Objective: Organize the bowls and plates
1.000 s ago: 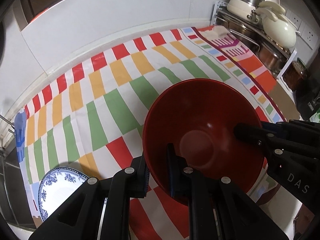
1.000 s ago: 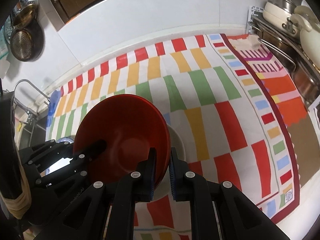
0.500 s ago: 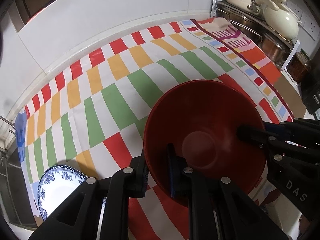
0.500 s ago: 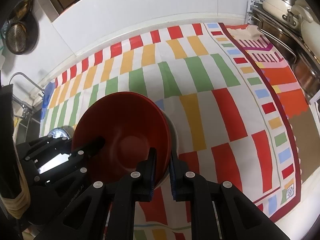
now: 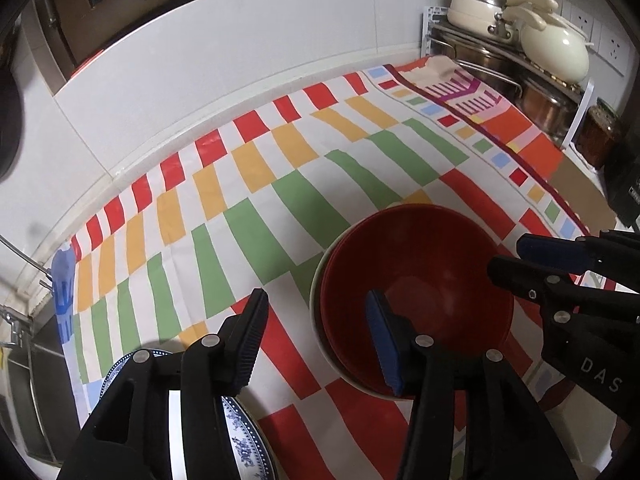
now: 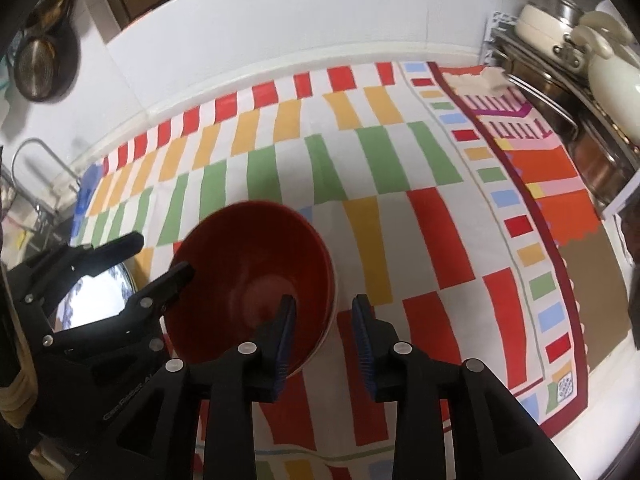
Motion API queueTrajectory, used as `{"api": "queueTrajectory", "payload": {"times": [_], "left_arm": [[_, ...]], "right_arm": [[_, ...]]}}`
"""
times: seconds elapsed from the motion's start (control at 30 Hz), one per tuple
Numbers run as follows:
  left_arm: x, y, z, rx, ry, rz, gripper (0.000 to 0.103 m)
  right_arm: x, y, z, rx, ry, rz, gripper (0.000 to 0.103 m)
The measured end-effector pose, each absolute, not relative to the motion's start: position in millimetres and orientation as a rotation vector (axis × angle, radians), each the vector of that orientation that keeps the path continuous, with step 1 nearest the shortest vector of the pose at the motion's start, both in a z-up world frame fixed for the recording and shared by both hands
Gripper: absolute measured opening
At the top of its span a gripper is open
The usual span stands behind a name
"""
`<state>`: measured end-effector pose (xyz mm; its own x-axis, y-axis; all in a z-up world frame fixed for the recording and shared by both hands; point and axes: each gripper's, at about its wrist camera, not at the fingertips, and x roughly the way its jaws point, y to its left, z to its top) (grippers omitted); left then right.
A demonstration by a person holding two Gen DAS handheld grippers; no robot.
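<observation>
Nesting in the white bowl (image 5: 320, 280), the red bowl (image 5: 416, 280) sits stacked; both tongs, left (image 5: 320, 344) and right (image 6: 324, 336), gape wide, empty.

A red bowl (image 5: 416, 280) sits upright, nested in what seems a white bowl (image 5: 316, 300), near the cloth's front edge. A blue-patterned plate (image 5: 248, 440) lies at its front left corner.

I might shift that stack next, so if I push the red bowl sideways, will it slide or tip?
The red bowl sits nested in a pale bowl, so both would probably move together. The tablecloth may bunch. Its glossy surface looks slippery to grip.
</observation>
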<state>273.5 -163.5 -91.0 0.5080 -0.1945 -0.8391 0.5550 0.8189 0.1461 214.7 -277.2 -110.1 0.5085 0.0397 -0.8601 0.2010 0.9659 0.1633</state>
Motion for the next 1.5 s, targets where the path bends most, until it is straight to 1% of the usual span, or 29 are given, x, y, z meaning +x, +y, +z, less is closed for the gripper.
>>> {"api": "queueTrajectory", "payload": {"times": [0.2, 0.33, 0.77, 0.83, 0.93, 1.03, 1.13, 1.17, 1.23, 1.37, 1.5], "left_arm": [[277.9, -158.5, -83.3, 0.394, 0.934, -0.465, 0.053], [287.0, -154.2, -89.8, 0.378, 0.96, -0.44, 0.054], [306.1, -159.2, -129.1, 0.315, 1.128, -0.463, 0.054], [308.1, -160.3, -134.6, 0.307, 1.156, -0.469, 0.052], [310.2, -161.1, -141.0, 0.291, 1.192, -0.482, 0.047], [312.1, -161.5, -145.2, 0.269, 1.219, -0.501, 0.046], [314.2, -162.6, -151.6, 0.228, 1.283, -0.556, 0.041], [314.3, -163.1, -153.7, 0.207, 1.307, -0.575, 0.041], [314.0, -163.3, -154.1, 0.199, 1.309, -0.577, 0.041], [316.4, -160.0, -153.7, 0.163, 1.328, -0.567, 0.038], [316.2, -157.8, -153.1, 0.158, 1.331, -0.555, 0.038]], "right_arm": [[213.2, -277.6, -99.8, 0.27, 0.994, -0.109, 0.03], [217.1, -280.2, -101.3, 0.283, 0.993, -0.118, 0.03], [234.8, -288.9, -141.0, 0.396, 1.095, -0.118, 0.03], [236.4, -289.8, -146.8, 0.409, 1.112, -0.123, 0.03], [238.2, -292.0, -154.2, 0.445, 1.133, -0.123, 0.03], [239.8, -292.1, -159.6, 0.465, 1.152, -0.112, 0.03], [241.3, -290.4, -164.0, 0.484, 1.167, -0.101, 0.03], [241.7, -290.1, -165.1, 0.492, 1.172, -0.098, 0.03], [242.5, -290.8, -167.7, 0.509, 1.179, -0.099, 0.03], [244.0, -291.2, -174.2, 0.526, 1.197, -0.1, 0.029], [243.8, -288.9, -174.5, 0.521, 1.194, -0.127, 0.028]]}}
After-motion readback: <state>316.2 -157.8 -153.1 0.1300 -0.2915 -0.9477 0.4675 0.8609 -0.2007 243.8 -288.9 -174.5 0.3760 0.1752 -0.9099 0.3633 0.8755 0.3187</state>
